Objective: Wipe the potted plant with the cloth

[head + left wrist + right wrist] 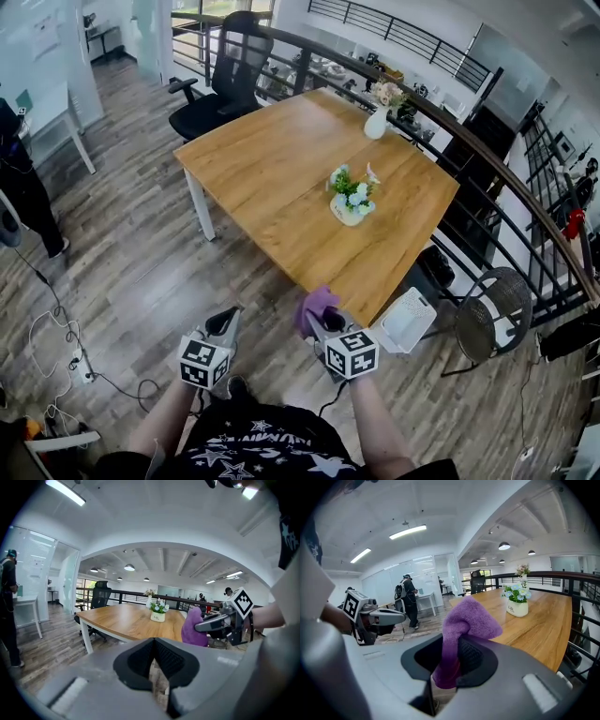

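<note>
On a wooden table over plank floor beside a black railing, the plant stands upright, well ahead of both grippers, while the right gripper pinches the purple cloth, which rises lengthwise from its jaws, and the left gripper is closed on nothing.

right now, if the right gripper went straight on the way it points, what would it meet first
Probably the near edge of the wooden table, well short of the potted plant; depth is unclear.
</note>
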